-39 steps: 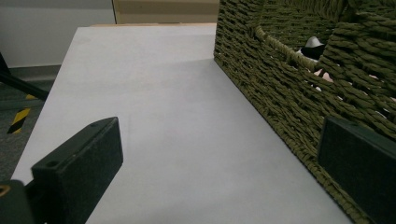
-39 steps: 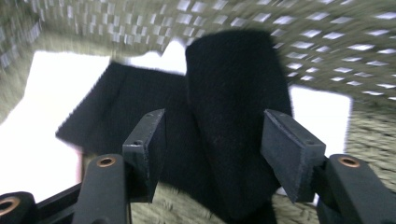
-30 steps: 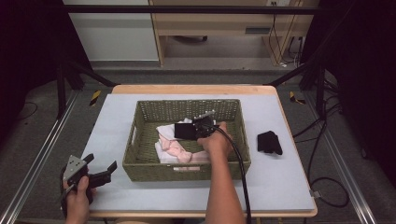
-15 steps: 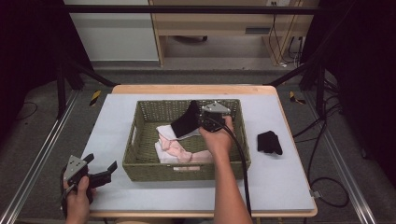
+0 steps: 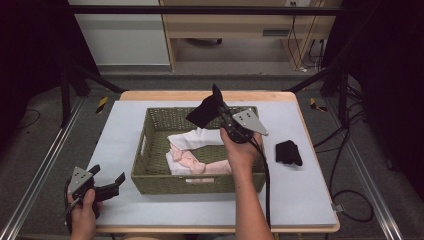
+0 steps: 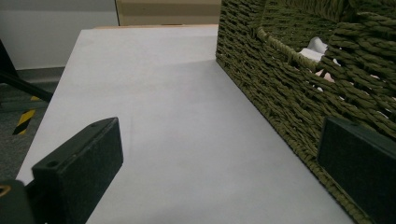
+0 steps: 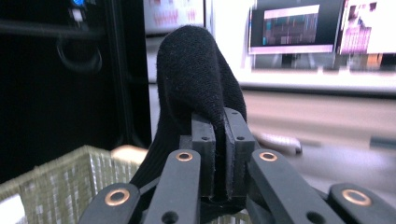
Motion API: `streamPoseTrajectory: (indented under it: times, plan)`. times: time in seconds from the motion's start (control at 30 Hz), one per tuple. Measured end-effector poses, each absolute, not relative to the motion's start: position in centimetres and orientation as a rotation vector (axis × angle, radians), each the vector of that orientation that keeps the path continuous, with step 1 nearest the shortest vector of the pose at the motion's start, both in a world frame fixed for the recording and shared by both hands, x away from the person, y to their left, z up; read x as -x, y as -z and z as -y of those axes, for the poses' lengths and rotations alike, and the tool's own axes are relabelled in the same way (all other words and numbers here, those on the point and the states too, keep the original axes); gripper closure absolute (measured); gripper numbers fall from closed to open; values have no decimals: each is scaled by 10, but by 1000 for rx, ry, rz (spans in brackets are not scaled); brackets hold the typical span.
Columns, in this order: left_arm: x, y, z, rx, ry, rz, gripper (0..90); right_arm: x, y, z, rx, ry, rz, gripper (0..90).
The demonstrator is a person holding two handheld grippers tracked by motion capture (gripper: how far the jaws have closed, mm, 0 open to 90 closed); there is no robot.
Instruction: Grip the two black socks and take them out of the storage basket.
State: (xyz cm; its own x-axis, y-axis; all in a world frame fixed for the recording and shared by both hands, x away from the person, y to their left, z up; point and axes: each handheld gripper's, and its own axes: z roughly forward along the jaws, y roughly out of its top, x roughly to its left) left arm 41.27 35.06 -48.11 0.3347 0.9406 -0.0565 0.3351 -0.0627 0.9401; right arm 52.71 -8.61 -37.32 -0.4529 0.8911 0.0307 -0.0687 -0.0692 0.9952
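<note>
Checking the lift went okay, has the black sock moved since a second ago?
Yes. The black sock, pinched in the right tool, has risen out of the wicker basket and now hangs above its far rim.

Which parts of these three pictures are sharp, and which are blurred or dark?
High view: the white table top is evenly lit, the room's sides dark. Left gripper view: the woven green basket is sharp. Right gripper view: the black cloth in the right gripper is sharp, the background blurred.
</note>
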Motion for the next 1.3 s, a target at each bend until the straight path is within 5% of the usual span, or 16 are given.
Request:
streamPoseTrajectory:
  times: [0.73, 1.3]
  plan:
    - [-413, 481, -349, -1613, -770, -1174, 5, -489, 317, 189, -918, -1625, -1129, 854]
    - [-413, 481, -348, -1621, -780, -1171, 5, -470, 355, 276, -1056, -1466, -1089, 854]
